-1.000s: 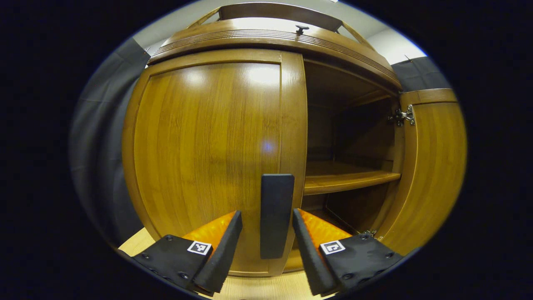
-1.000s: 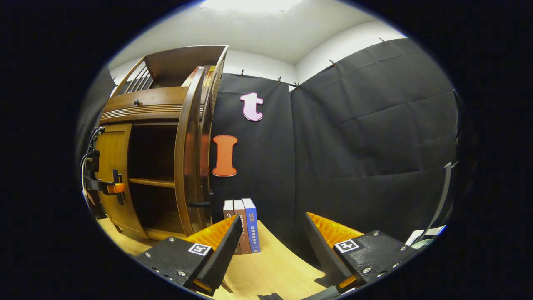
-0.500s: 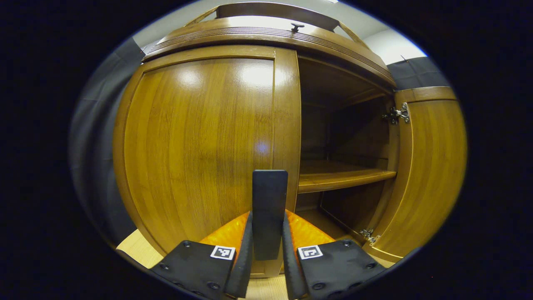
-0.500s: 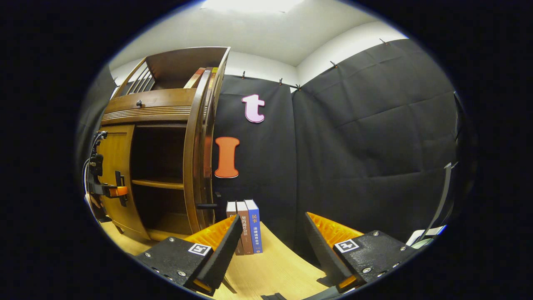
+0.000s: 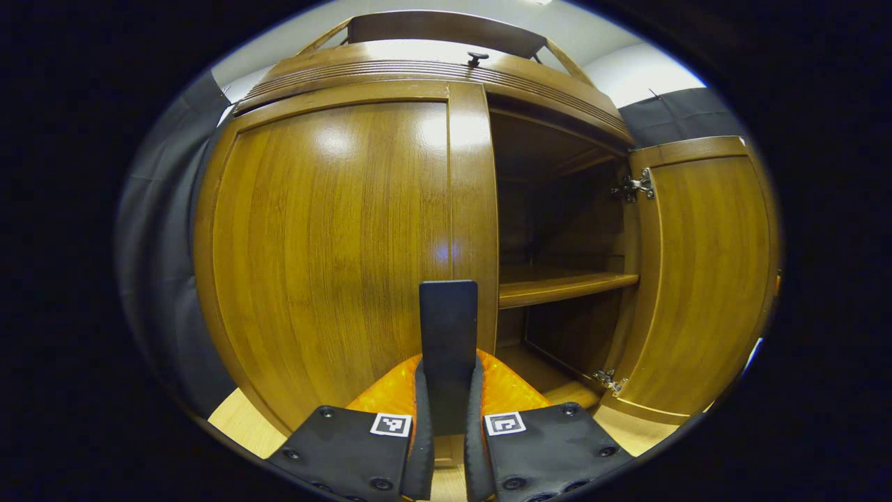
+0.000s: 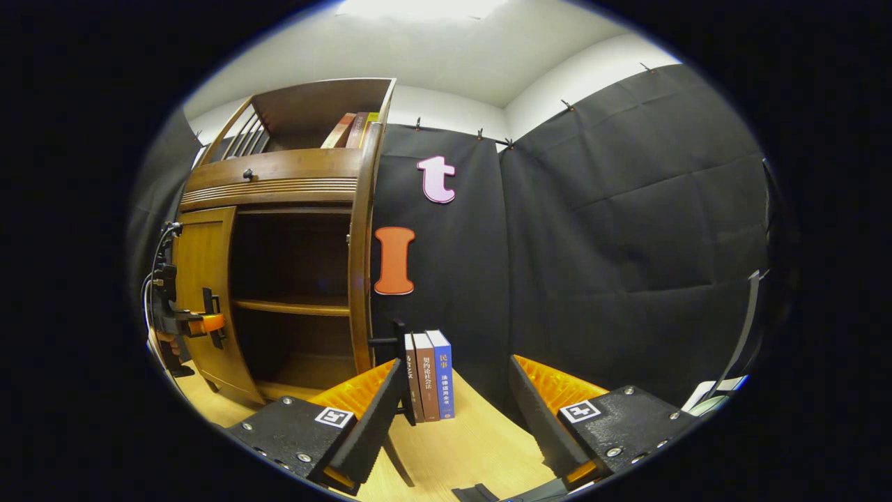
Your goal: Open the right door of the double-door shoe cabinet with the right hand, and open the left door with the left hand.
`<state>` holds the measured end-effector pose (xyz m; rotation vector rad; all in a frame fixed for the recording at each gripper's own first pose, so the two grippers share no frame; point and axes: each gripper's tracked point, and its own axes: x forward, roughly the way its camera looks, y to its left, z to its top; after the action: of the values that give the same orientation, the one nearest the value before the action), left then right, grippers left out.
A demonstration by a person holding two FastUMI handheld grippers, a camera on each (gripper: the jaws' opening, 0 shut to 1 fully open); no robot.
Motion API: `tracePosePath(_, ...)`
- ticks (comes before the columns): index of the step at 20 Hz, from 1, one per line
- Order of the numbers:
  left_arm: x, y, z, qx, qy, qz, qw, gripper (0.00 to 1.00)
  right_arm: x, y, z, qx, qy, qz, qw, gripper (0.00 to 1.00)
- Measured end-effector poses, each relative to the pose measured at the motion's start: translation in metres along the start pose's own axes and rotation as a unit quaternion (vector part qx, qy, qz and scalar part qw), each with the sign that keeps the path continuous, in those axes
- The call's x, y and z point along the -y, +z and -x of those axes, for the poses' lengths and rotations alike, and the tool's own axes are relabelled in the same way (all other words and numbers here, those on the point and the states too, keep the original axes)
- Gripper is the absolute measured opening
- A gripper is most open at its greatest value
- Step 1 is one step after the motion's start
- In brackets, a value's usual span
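- Left gripper view: my left gripper, at bottom centre, has clamped both fingers onto the dark handle of the left door; a second ago they stood apart beside it. I judge pulling comes next. The door fills the centre-left, glossy brown wood, shut.
- Right gripper view: my right gripper, at the bottom, is released and holds nothing. The right door, left of centre, has swung wider, edge-on; its half looks done.

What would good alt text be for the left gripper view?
The left gripper is shut on the dark upright handle of the closed left door of a wooden shoe cabinet. Beside it, the right door stands open, showing an inner shelf.
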<state>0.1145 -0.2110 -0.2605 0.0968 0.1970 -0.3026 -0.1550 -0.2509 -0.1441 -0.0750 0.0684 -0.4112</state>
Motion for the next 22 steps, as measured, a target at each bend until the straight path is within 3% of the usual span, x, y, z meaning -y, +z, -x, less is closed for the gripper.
tracePosePath(7,0.000,0.002,0.036,0.008,-0.020,0.007,1.000,0.25,-0.022,0.009,0.017,0.004,0.018,0.005,1.000,0.92)
tracePosePath(9,-0.003,0.003,0.049,0.010,-0.022,0.009,1.000,0.25,-0.027,0.011,0.020,0.004,0.022,0.004,1.000,0.97)
tracePosePath(10,-0.004,0.004,0.052,0.011,-0.023,0.009,1.000,0.24,-0.031,0.011,0.021,0.003,0.024,0.003,1.000,0.92)
tracePosePath(22,-0.026,0.004,0.118,0.007,-0.027,0.001,1.000,0.24,-0.072,0.012,0.031,0.004,0.067,0.000,0.998,0.92)
